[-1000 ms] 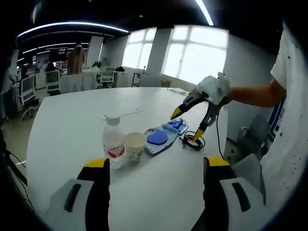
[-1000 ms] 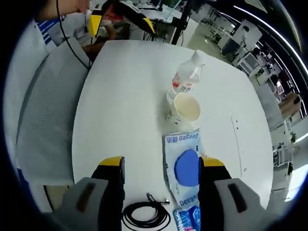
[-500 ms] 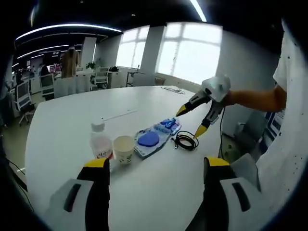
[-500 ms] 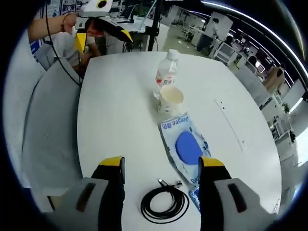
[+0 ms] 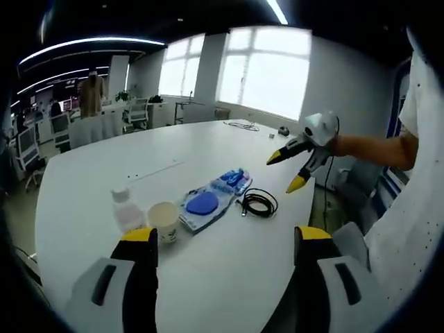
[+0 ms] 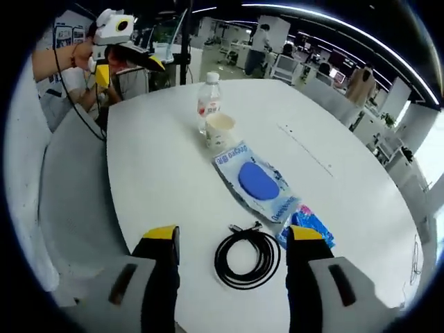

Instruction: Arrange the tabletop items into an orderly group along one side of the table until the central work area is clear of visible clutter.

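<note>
Right gripper view: right gripper [image 6: 232, 243] agape, empty, poised over coiled cable [image 6: 247, 257]; packets, cup [image 6: 218, 130], bottle [image 6: 209, 103] lined up beyond. Left gripper [image 5: 225, 243] likewise agape. Probably reaching stage; next, descend and pinch cable.

Daylight pours through the tall, blown-out bank of windows [image 5: 253, 69] in the left gripper view, washing their panes to near white and laying a soft sheen across the round white desk [image 5: 90, 187]. Curved ceiling light strips [image 6: 333, 17] arc overhead in the right gripper view against a dark ceiling. Shadows under the coiled black cable [image 6: 248, 258] and the clear plastic water bottle [image 6: 208, 104] are faint and short. Fisheye distortion bends the desk's edge and the room. The distant office background goes soft, and the bottle looks slightly blurred in the left gripper view.
</note>
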### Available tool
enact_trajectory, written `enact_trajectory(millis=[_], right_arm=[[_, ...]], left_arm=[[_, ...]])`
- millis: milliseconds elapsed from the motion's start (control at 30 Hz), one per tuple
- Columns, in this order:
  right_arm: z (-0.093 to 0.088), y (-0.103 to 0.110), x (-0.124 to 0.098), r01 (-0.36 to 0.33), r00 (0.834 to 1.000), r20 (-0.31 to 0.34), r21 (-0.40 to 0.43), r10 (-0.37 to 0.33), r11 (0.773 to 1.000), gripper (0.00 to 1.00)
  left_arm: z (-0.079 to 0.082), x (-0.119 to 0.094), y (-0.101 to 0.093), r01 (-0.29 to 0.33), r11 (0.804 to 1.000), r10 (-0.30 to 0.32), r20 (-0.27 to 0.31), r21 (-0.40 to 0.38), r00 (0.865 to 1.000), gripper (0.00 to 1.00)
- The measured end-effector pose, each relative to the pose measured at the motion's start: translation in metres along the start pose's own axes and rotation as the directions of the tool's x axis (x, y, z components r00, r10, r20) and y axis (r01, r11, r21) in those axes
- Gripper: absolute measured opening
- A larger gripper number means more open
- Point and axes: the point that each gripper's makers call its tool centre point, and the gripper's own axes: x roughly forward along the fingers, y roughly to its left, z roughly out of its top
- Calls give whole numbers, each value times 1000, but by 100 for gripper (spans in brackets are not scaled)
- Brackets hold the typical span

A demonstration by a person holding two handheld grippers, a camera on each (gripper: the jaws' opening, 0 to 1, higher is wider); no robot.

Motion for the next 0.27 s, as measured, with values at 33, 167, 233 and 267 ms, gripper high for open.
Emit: enact_trajectory(millis=[33,167,233,267], right_arm=[[-3,-1,-4,10,1000,6,16,-10,1000,62],[-14,-4,-17,37,999,20,63,-38,997,62],[-23,-8,-23,48,998,23,86,-51,995,63],[-27,-8,-27,53,998,26,94,-55,994,63]], left_arm=[[1,1,-2,0,1000,0,0,2,1000,83],[3,4,-8,-4,1000,4,0,11,1000,84],[4,6,-12,-8,1000,8,-1,14,1000,84],[4,7,-13,-11,1000,11,1,14,1000,85]])
